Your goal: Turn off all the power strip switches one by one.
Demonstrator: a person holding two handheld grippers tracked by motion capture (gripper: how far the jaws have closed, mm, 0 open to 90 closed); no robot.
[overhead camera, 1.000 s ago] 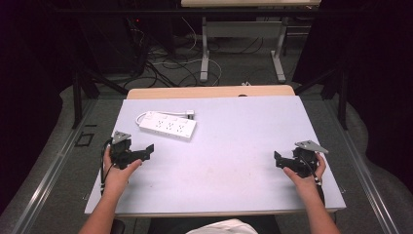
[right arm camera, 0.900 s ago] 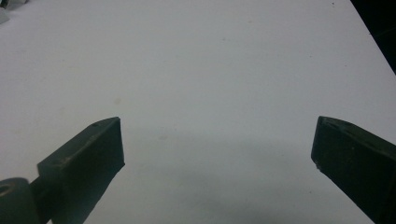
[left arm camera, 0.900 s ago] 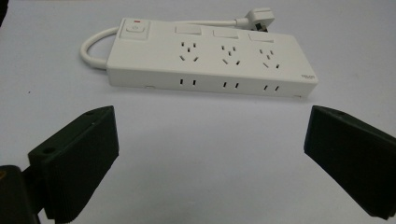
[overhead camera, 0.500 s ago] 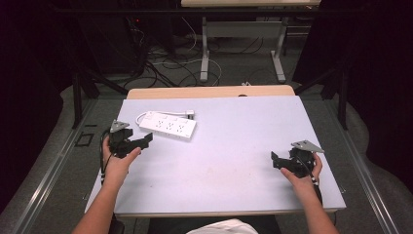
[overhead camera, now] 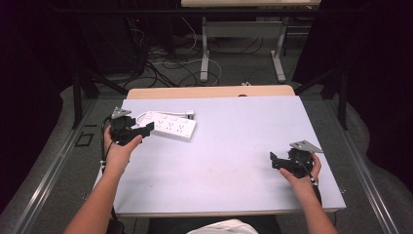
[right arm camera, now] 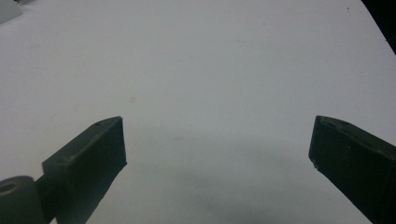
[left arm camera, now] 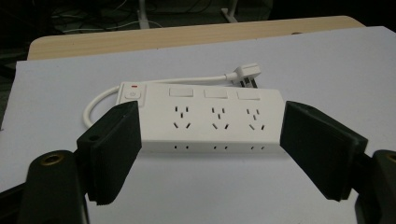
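Note:
A white power strip (overhead camera: pixel 170 126) with three sockets lies flat at the back left of the pale table (overhead camera: pixel 234 146); its cord loops round to a white plug (left arm camera: pixel 245 74) behind it. My left gripper (overhead camera: pixel 147 128) hovers just left of the strip, pointing at it. In the left gripper view the power strip (left arm camera: pixel 205 100) lies just ahead, framed by the two jaws, which have just been closing a little; the pads touch nothing. My right gripper (overhead camera: pixel 272 161) rests low at the front right, open, with bare table between its jaws (right arm camera: pixel 217 126).
A wooden tabletop edge (overhead camera: pixel 209 91) runs behind the pale table. Beyond it the floor holds tangled cables (overhead camera: pixel 165 63) and the legs of another desk (overhead camera: pixel 204 48). Rails run along the floor on both sides.
My left hand has lifted and moved away from the front edge toward the power strip, its jaws a little narrower. The right hand has kept still.

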